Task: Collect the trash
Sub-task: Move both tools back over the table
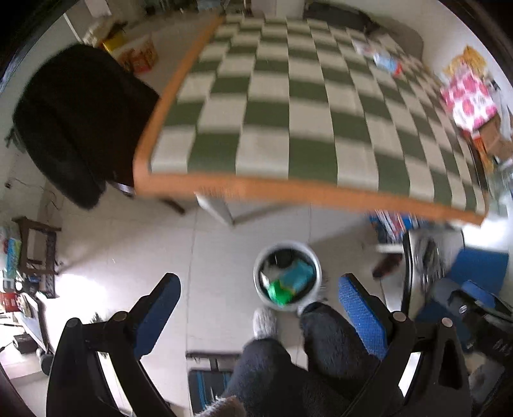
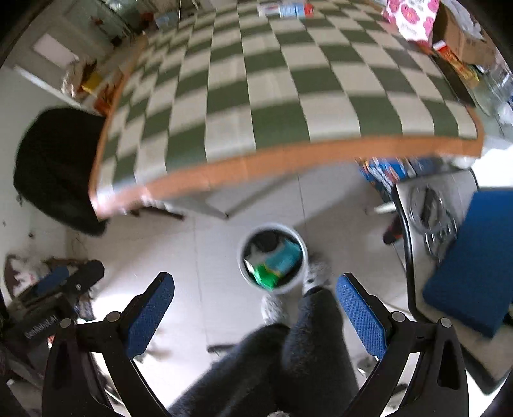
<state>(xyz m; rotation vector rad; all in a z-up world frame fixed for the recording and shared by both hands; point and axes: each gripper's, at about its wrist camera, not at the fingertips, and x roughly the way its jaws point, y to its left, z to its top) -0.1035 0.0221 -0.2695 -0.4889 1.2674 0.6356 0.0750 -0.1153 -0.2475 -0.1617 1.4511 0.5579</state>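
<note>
A white round trash bin point(image 1: 315, 259) stands on the floor in front of the table; it holds a green wrapper point(image 1: 279, 292) and a teal packet point(image 1: 297, 274). It also shows in the right wrist view point(image 2: 301, 243) with the same green wrapper point(image 2: 265, 276) and teal packet point(image 2: 283, 259). My left gripper point(image 1: 259, 295) is open and empty, high above the floor near the bin. My right gripper point(image 2: 255, 293) is open and empty, likewise above the bin. A packet point(image 2: 285, 9) lies at the far end of the table; it shows blurred in the left wrist view point(image 1: 383, 59).
The table with a green-and-white checked cloth point(image 1: 288, 106) and orange edge point(image 2: 256, 166) stands ahead. A black chair point(image 1: 73, 118) is at its left. My legs and slippers point(image 1: 264, 322) are beside the bin. A blue cushion point(image 2: 471, 256) lies right. Boxes point(image 2: 413, 16) crowd the table's right end.
</note>
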